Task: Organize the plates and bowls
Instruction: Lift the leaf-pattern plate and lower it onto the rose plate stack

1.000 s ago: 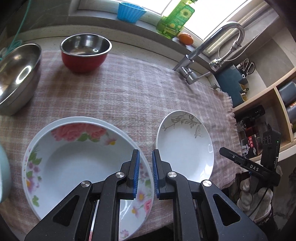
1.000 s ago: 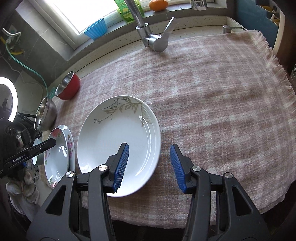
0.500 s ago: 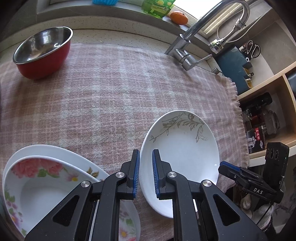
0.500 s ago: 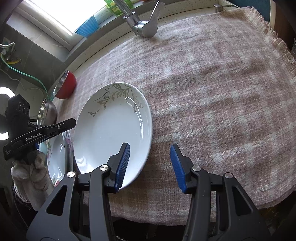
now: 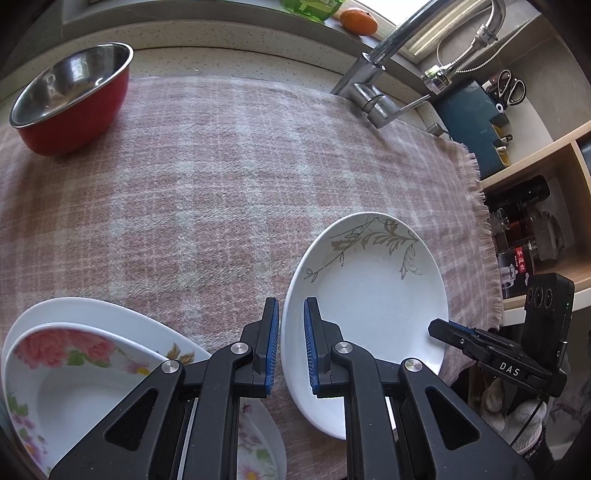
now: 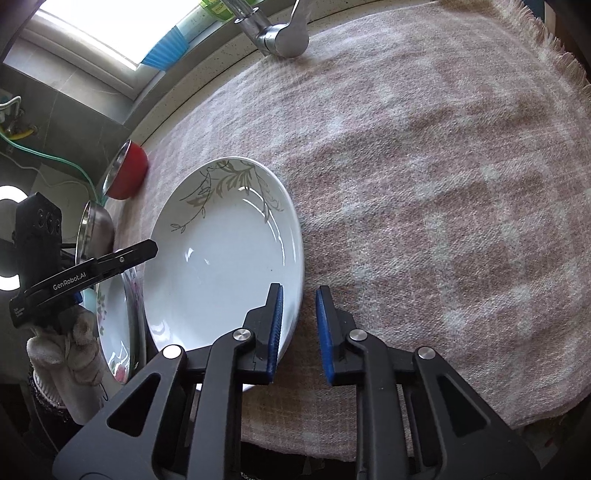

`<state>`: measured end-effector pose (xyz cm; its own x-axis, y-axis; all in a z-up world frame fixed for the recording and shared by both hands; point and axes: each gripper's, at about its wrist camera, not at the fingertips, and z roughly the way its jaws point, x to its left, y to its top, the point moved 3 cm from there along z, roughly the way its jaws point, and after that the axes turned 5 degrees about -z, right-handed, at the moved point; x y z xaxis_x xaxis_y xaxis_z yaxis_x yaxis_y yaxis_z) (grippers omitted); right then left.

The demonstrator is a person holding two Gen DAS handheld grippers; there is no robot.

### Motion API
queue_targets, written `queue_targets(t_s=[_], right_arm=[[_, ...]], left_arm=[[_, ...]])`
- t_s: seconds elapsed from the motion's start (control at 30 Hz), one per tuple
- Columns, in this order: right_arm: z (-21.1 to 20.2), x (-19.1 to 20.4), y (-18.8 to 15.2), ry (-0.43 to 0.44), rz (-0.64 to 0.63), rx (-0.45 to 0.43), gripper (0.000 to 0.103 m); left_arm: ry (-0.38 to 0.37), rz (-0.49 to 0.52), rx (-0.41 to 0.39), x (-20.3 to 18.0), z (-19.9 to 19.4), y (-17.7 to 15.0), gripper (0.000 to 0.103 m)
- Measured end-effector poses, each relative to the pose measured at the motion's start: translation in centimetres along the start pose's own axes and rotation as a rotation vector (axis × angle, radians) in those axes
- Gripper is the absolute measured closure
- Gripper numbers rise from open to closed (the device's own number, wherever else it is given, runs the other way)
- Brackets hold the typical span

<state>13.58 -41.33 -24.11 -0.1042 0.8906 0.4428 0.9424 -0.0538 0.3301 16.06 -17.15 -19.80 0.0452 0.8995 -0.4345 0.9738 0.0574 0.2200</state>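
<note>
A white plate with a grey leaf pattern (image 5: 373,295) (image 6: 221,254) lies on the pink checked cloth (image 5: 207,184). My right gripper (image 6: 298,325) straddles its near right rim, one pad over the plate and one outside, jaws narrowed with a gap. My left gripper (image 5: 290,343) is nearly shut and empty, its pads at the plate's left rim. Two stacked flowered plates (image 5: 74,373) (image 6: 114,325) sit to the left. A red steel-lined bowl (image 5: 70,99) (image 6: 125,177) stands far left.
A steel bowl (image 6: 94,229) stands beside the red one. A tap (image 5: 376,92) (image 6: 273,33) rises at the back edge. An orange (image 5: 358,20) and a green bottle sit on the sill. Shelves with jars (image 5: 524,236) stand to the right.
My right gripper has moved left onto the leaf plate's rim and its jaws have narrowed. My left gripper has moved right from over the flowered plates to the leaf plate's left rim.
</note>
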Motion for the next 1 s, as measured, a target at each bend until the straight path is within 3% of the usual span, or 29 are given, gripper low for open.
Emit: queue_targets(t_s=[0.1,0.53,1.0], right_arm=[[0.2,0.2,0.0,0.008,-0.008,0.006,0.093],[-0.6,0.8,0.5,-0.011,-0.011,0.005,0.094],[-2.8,5.5,1.3,0.048,-0.095,-0.003,0.094]], left_arm=[[0.006,0.001,0.004,-0.1,0.2,0.0,0.091],[-0.005,0.003,-0.018,-0.5,-0.7,-0.1,0.091],[-0.027,-0.045,-0.12,1.0,-5.9,-0.6,0.091]])
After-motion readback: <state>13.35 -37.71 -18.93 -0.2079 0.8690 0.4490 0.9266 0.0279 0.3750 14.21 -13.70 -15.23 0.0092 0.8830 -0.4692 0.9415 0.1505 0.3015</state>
